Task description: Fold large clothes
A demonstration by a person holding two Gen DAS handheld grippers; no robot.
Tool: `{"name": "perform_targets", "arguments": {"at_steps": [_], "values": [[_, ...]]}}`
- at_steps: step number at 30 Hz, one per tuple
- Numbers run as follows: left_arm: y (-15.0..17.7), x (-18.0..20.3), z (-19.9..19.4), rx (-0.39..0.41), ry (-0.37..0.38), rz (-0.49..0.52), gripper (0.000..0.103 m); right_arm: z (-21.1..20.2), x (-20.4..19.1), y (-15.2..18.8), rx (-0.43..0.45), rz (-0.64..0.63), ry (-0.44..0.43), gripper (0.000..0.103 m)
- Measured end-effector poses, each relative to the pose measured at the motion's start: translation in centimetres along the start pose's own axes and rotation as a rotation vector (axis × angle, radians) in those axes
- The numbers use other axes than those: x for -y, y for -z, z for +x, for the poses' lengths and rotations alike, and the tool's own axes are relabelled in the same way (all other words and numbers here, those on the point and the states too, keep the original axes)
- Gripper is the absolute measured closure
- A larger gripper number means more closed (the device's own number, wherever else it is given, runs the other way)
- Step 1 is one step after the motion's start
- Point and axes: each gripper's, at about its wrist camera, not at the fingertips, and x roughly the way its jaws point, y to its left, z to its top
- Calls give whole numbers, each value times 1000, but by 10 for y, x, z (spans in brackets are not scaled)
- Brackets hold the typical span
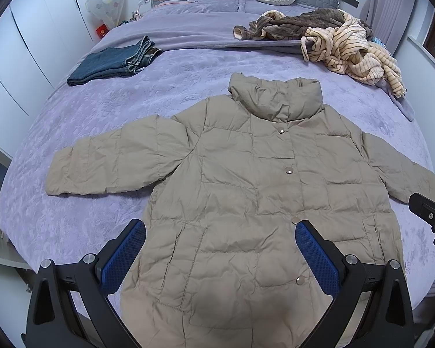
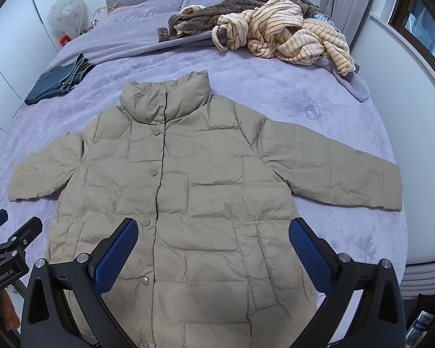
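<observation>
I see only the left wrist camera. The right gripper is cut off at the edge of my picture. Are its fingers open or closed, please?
Observer: Open. The right gripper has its fingers spread wide with nothing between them, above the lower front of the jacket.
Operator: Thank you. The sleeve on that side runs toward the border of my picture. Does it lie flat up to the end?
Observer: Yes. That sleeve lies straight out on the bedspread, and its cuff is not folded over.
</observation>
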Motion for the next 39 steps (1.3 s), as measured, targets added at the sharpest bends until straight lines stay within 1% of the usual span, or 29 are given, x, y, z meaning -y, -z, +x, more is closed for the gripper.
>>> {"name": "perform_targets", "arguments": {"at_steps": [39], "values": [[-2, -2, 0, -3, 1, 0, 0, 3, -1, -1, -9, -3, 3, 0]]}}
